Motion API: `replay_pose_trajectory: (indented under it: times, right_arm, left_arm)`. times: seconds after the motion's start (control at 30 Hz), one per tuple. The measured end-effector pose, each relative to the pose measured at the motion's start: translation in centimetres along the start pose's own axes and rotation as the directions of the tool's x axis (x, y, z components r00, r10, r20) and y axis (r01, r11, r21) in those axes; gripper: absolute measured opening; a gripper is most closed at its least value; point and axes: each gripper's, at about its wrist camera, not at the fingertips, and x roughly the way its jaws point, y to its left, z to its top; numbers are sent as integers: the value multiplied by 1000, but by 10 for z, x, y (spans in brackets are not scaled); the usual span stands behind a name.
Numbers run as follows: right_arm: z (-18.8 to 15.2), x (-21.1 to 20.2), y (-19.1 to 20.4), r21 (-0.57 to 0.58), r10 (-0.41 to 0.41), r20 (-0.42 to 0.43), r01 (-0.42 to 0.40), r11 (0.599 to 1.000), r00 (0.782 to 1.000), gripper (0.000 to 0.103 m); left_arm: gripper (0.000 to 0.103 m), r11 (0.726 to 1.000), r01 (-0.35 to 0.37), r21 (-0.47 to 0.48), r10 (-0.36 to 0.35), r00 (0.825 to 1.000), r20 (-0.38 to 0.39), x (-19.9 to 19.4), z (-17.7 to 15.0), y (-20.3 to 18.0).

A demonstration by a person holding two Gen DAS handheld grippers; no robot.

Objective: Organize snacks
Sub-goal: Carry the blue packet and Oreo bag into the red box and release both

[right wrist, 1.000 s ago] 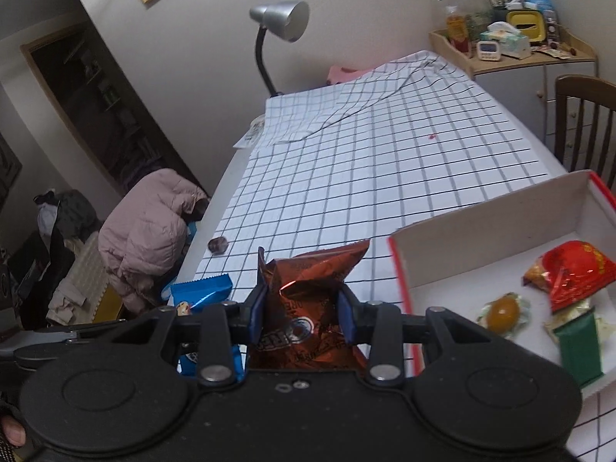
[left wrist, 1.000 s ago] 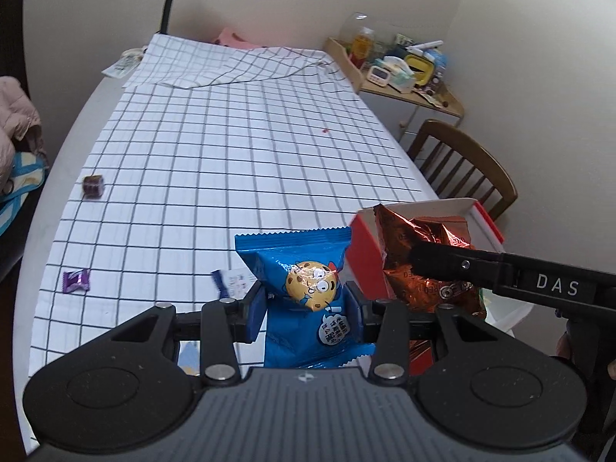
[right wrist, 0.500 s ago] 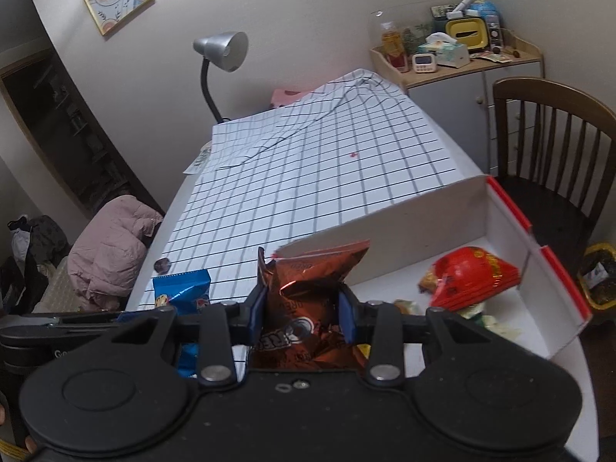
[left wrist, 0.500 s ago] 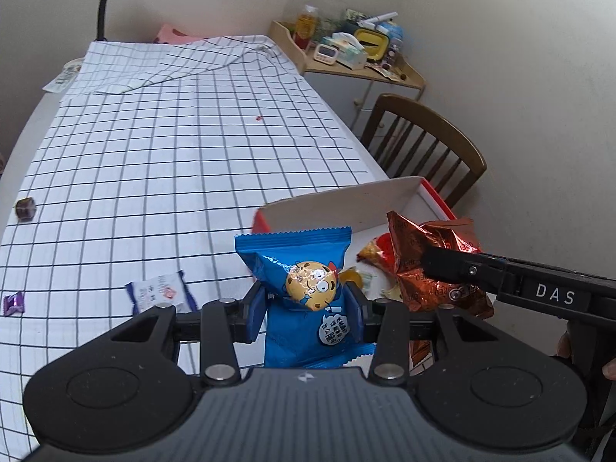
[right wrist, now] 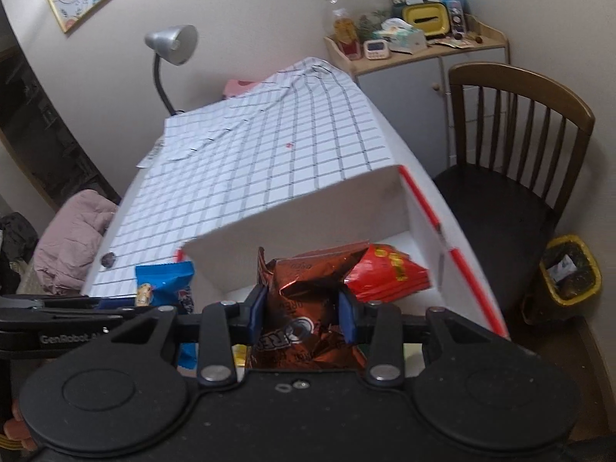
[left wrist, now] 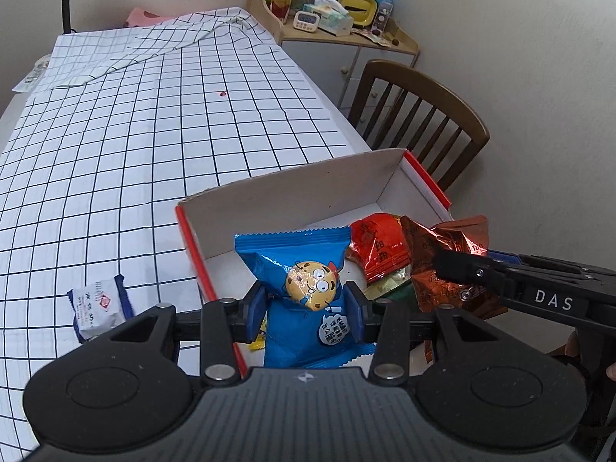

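My left gripper (left wrist: 306,310) is shut on a blue cookie packet (left wrist: 304,288) and holds it over the near left part of a white box with red edges (left wrist: 292,192). My right gripper (right wrist: 302,313) is shut on a copper-brown Oreo packet (right wrist: 308,300), held over the same box (right wrist: 308,204). The Oreo packet also shows in the left wrist view (left wrist: 442,261), and the blue packet in the right wrist view (right wrist: 163,281). A red snack bag (left wrist: 379,246) and a few small wrapped snacks lie inside the box.
A white and blue sachet (left wrist: 98,302) lies on the checked tablecloth (left wrist: 154,115) left of the box. A small dark candy (right wrist: 108,258) sits near the table's left edge. A wooden chair (left wrist: 419,115) and a cluttered cabinet (left wrist: 338,19) stand to the right. A desk lamp (right wrist: 171,50) stands at the far end.
Both grippers have moved right from above the tablecloth to over the box, still holding their packets. The box interior has come into view.
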Motion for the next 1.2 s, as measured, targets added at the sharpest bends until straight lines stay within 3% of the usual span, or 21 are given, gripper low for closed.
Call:
replay_pose_trajectory:
  times: [0.77,1.2]
  right_arm:
    - [-12,49,-17,-149,-66,-114,49,988,991,37]
    - [-22,47,-18,-145,-80,-132,61,988,988,40]
  left_arm:
    - [42,996,-78,47,84,986,-144,87,-10,-18]
    - [42,990,-101,98,116,980,-164,92,-24,-33]
